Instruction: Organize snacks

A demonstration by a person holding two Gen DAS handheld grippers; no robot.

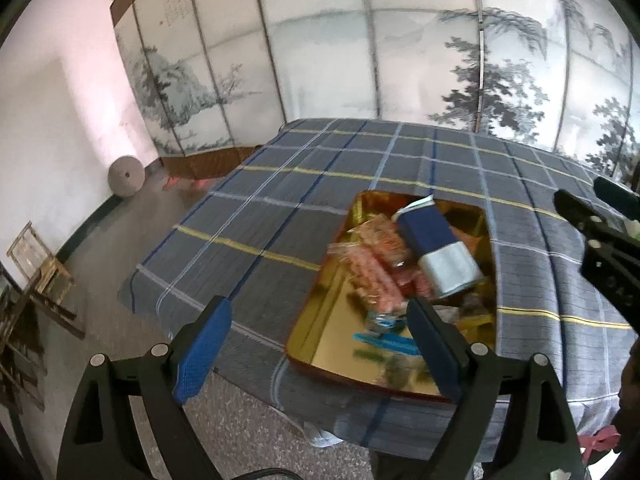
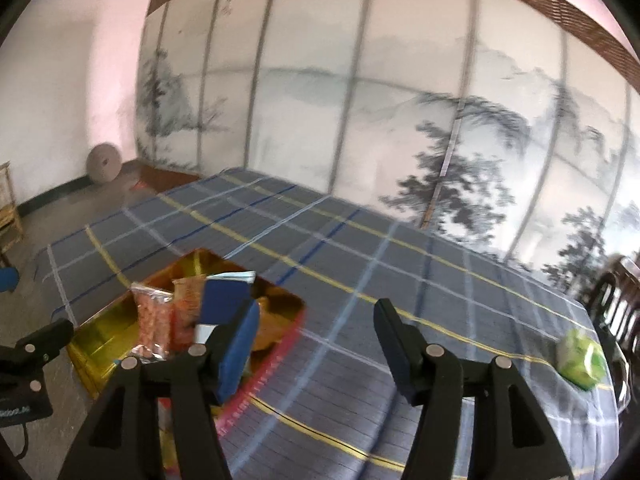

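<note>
The calligraphy on the folding screen (image 1: pixel 176 8) and the print on the snack wrappers (image 1: pixel 376 264) are too blurred to read.

Your left gripper's right finger (image 1: pixel 434 354) covers part of the gold tray (image 1: pixel 320 344) near its front edge, and the small items lying there are smeared into blue and green streaks you cannot identify. In the right wrist view your left finger (image 2: pixel 236 354) hides the near side of the tray (image 2: pixel 86 344) and the lower end of the blue box (image 2: pixel 222 300). The orange snack bags (image 2: pixel 150 320) are too blurred to read. The green packet (image 2: pixel 582 362) is only a soft blur. The chair (image 2: pixel 618 304) is cut off by the picture's edge.
</note>
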